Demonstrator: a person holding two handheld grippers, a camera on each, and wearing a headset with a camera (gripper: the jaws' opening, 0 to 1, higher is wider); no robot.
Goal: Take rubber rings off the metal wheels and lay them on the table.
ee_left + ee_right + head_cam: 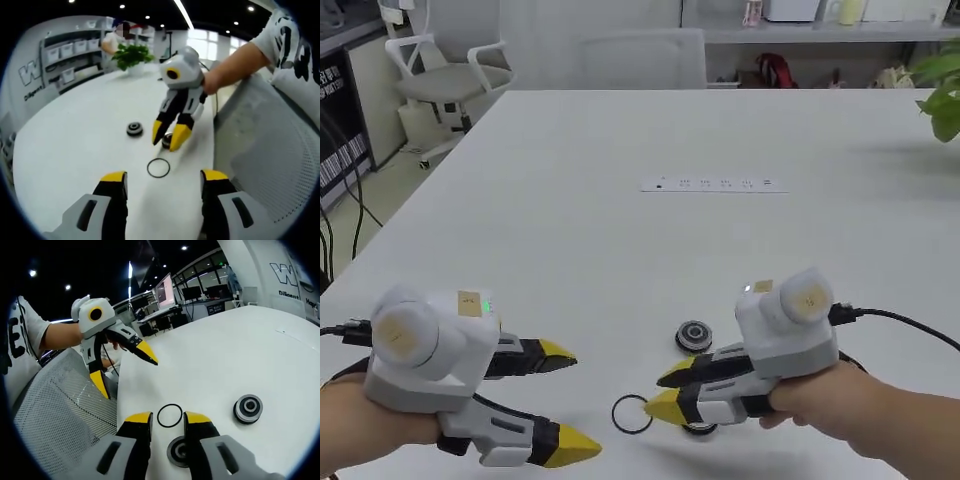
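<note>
Rubber ring (631, 414) lies flat on table (620, 250); both wheels (248, 408) face upward.

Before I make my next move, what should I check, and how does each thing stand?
1. One ring is off and lies flat on the table: ok.
2. The left gripper is open and holds nothing: ok.
3. The right gripper straddles the near wheel: ok, one jaw on either side.
4. The near wheel is clamped: not ok, a gap shows beside one jaw.
5. Rubber is left on the near wheel or the far wheel: cannot tell.
6. The ring is clear of both wheels: ok, it lies apart, just past the right tips.
</note>
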